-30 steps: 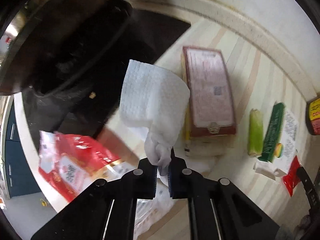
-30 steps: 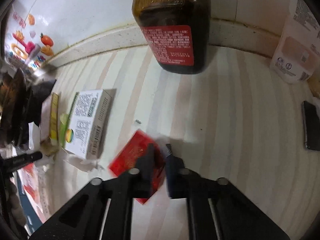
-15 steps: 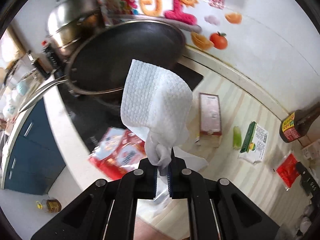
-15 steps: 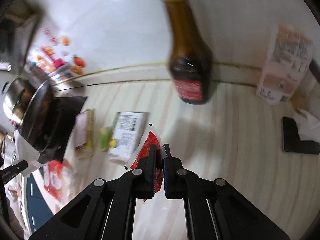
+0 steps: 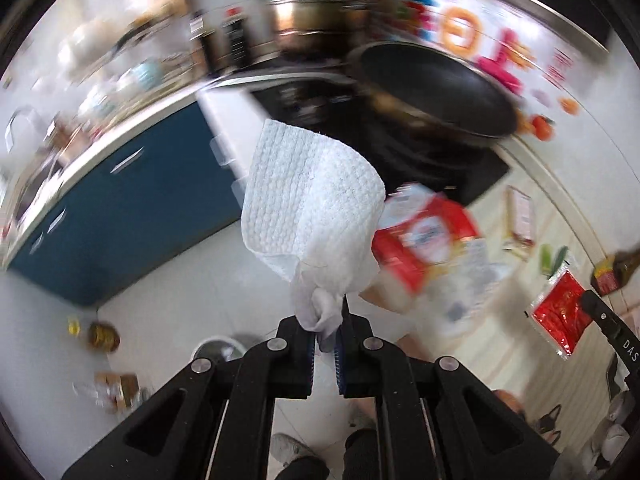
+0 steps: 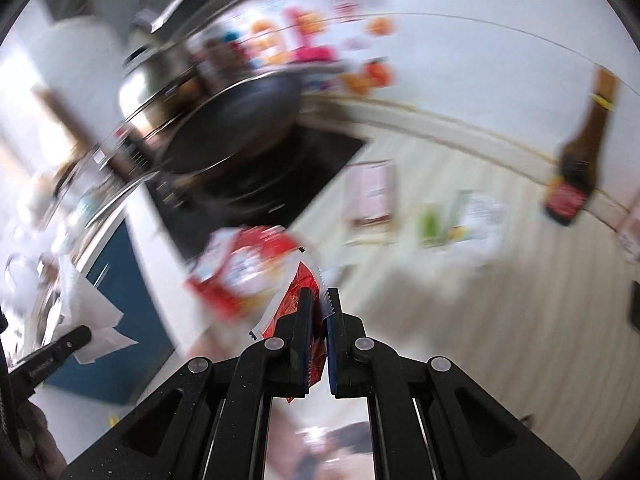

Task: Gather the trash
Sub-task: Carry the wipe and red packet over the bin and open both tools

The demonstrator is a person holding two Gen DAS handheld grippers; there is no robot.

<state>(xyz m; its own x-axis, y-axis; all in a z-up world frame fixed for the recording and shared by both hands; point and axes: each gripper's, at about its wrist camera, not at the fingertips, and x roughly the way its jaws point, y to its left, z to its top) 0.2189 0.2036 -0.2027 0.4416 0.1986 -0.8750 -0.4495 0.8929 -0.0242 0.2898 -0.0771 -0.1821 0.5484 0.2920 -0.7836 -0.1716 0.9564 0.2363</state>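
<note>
My left gripper (image 5: 325,330) is shut on a white paper towel (image 5: 308,204) and holds it in the air beside the counter, over the floor. My right gripper (image 6: 320,308) is shut on a small red sachet (image 6: 298,292), also lifted off the counter; the sachet shows in the left wrist view (image 5: 560,312) at the right. A red and white wrapper (image 5: 424,236) lies at the counter's edge, and shows blurred in the right wrist view (image 6: 244,264).
A black pan (image 5: 432,88) sits on the dark stove, a steel pot (image 5: 320,8) behind it. A pink box (image 6: 370,192), a green and white box (image 6: 468,216) and a brown bottle (image 6: 580,160) stand on the striped counter. Blue cabinets (image 5: 128,204) lie left. A round bin (image 5: 218,350) stands on the floor.
Both grippers have lifted up and back from the counter with their loads and swung left toward the floor. The right gripper closed on the red sachet and raised it.
</note>
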